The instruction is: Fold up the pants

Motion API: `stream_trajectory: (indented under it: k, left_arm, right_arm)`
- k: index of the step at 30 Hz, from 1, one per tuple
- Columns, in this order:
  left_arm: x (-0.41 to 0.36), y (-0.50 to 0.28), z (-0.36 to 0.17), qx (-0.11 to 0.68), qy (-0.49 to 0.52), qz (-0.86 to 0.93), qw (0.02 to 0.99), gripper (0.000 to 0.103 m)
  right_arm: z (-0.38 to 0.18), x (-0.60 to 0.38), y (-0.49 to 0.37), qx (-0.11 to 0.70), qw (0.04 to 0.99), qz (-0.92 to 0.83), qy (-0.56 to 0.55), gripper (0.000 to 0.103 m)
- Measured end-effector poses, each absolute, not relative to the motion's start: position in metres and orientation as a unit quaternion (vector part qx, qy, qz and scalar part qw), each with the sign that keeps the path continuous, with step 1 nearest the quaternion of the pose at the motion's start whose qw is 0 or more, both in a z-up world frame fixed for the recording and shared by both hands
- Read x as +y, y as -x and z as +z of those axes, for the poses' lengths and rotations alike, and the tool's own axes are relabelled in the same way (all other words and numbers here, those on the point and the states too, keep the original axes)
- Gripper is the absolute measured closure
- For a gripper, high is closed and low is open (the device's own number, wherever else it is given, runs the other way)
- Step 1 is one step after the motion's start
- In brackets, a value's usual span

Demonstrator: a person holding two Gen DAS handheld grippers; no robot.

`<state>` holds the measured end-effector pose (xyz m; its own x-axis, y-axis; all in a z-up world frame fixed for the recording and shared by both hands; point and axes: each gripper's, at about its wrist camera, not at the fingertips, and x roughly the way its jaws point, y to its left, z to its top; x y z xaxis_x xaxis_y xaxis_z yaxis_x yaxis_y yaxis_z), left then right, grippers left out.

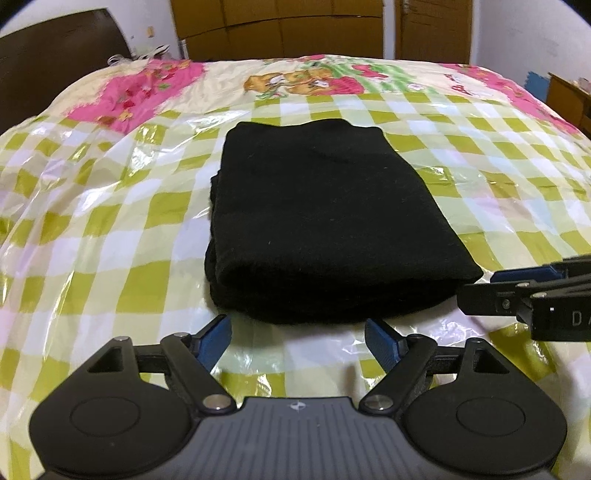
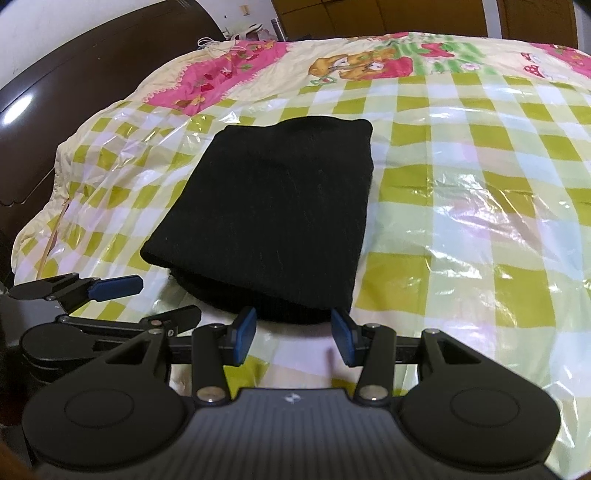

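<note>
The black pants (image 1: pixel 325 221) lie folded into a thick rectangle on the bed (image 1: pixel 110 229), with the rolled fold edge facing me. My left gripper (image 1: pixel 297 326) stands open just short of that near edge, nothing between its blue pads (image 1: pixel 216 339). In the right wrist view the same pants (image 2: pixel 277 214) reach down to my right gripper (image 2: pixel 293 319), whose jaws stand apart at the pants' near right corner; the pads (image 2: pixel 243 336) do not press on the cloth. Each gripper shows in the other's view: the right gripper (image 1: pixel 487 286) at the right edge, the left gripper (image 2: pixel 155 301) at the lower left.
The bed carries a green and white checked sheet with pink cartoon prints under crinkled clear plastic (image 2: pixel 480 221). A dark brown headboard (image 2: pixel 74 92) runs along the left. Wooden wardrobe doors (image 1: pixel 295 26) stand behind the bed, and a wooden cabinet (image 1: pixel 569 96) at the far right.
</note>
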<state>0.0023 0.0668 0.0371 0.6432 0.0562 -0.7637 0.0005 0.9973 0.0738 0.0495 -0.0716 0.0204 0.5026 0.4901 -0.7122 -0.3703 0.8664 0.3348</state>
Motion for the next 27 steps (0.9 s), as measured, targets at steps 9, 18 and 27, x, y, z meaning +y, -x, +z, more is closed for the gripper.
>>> stream_trajectory:
  k: [9,18,27]
  left_arm:
    - [0.064,0.011,0.033,0.425,0.009,0.022,0.905,0.007]
    - [0.059,0.018,0.031,0.431,0.029,0.029,0.901,0.003]
    - [0.051,0.020,0.026,0.430,0.018,0.034,0.902,0.001]
  right_arm:
    - [0.011,-0.079,-0.039,0.437,0.864,0.241,-0.070,0.056]
    - [0.001,-0.074,-0.027,0.446,0.861,0.239,-0.056,0.056]
    - [-0.002,-0.080,-0.025,0.447,0.864,0.225,-0.057,0.056]
